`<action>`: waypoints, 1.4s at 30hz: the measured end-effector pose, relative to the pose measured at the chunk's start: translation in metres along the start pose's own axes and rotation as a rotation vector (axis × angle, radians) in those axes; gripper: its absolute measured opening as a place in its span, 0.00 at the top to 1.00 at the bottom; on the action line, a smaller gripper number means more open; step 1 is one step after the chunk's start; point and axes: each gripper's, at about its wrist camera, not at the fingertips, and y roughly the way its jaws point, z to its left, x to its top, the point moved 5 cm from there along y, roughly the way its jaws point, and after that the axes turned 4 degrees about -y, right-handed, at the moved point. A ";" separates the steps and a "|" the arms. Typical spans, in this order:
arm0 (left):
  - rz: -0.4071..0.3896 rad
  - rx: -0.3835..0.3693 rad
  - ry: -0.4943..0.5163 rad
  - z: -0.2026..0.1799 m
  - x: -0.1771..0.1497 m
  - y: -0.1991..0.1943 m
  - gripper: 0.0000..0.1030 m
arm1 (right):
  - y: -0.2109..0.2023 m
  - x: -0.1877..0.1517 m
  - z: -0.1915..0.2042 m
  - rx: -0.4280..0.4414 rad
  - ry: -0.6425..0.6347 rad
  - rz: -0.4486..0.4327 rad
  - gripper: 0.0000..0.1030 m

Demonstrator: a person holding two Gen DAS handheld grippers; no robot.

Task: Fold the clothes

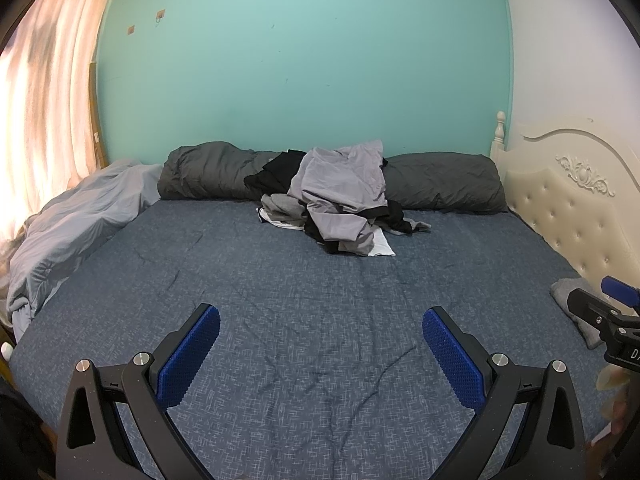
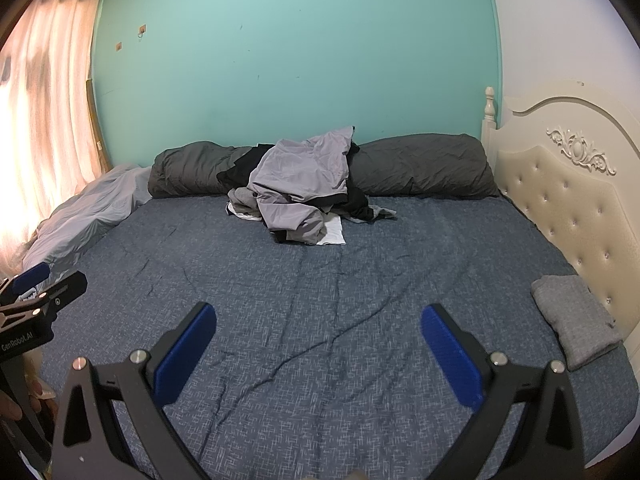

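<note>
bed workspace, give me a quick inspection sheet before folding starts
surface: blue patterned bedsheet, lightly creased, bare in the near half
job's things: unfolded clothes pile in grey, black and white at the far side, leaning on the dark grey bolster; one folded grey garment by the headboard
clutter: light grey duvet bunched along the curtain side
grippers: left hand-held gripper open, holding nothing; right hand-held gripper open, holding nothing
cables: nothing seen
surroundings: teal wall, curtain, cream tufted headboard
</note>
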 end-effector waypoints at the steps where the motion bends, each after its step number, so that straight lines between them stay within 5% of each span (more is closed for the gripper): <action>1: 0.000 0.000 0.000 0.001 0.001 0.000 0.00 | 0.000 0.001 0.000 0.000 0.000 0.000 0.00; 42: -0.006 -0.010 0.003 -0.008 -0.007 0.003 0.00 | 0.002 -0.002 0.000 0.010 -0.004 0.006 0.00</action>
